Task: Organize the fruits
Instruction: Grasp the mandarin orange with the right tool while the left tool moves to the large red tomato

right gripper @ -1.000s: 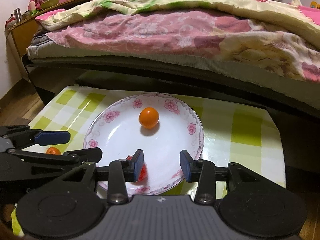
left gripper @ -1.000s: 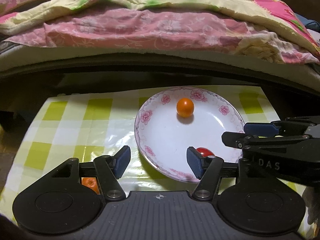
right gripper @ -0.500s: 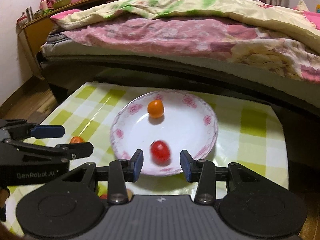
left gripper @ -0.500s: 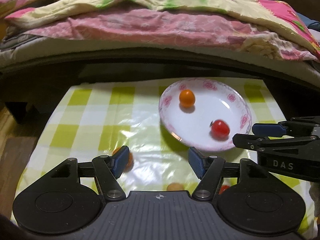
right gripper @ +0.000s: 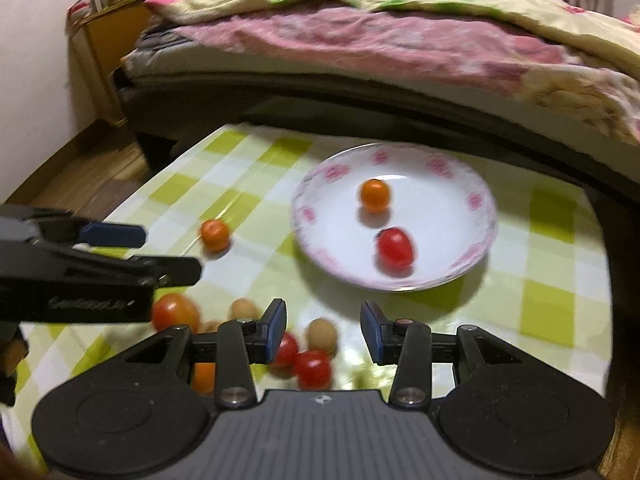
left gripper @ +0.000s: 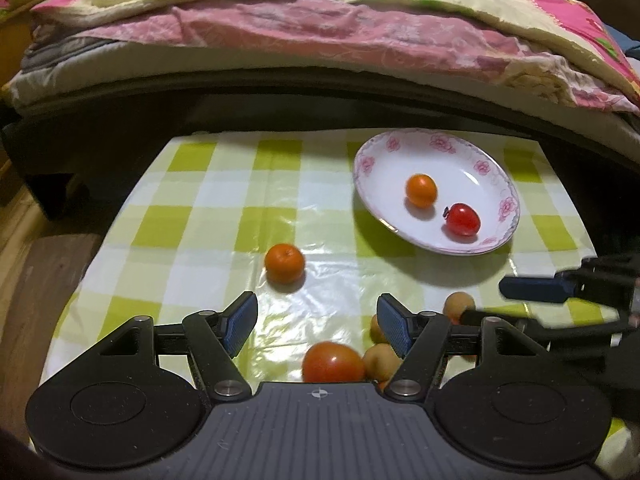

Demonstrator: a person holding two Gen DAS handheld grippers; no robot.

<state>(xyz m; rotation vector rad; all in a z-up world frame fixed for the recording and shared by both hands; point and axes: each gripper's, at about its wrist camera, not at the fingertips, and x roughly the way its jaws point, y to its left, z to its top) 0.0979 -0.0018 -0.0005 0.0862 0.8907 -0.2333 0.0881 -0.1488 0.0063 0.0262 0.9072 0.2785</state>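
Left wrist view: the left tool [left gripper: 316,320] has pulled back from the plate [left gripper: 372,152] and stands open, holding nothing, its opening a little wider than a second ago. A red tomato [left gripper: 463,220] now lies beside the orange [left gripper: 421,190] on the plate. A loose orange [left gripper: 285,263] waits on bare worktop [left gripper: 192,216].

Right wrist view: the right tool [right gripper: 323,330] is open and empty; the near fruit cluster [right gripper: 316,360] remains, and the right worktop edge is close.

The only lettering stands on the black side of the left claw [right gripper: 140,254], at the left edge of the right wrist view: a pale printed word, blurred, that seems to begin "GenRobot" with its last letters unreadable. In the left wrist view nothing can be read; a small crosshair mark sits at the lower middle on that claw's ribbed body.
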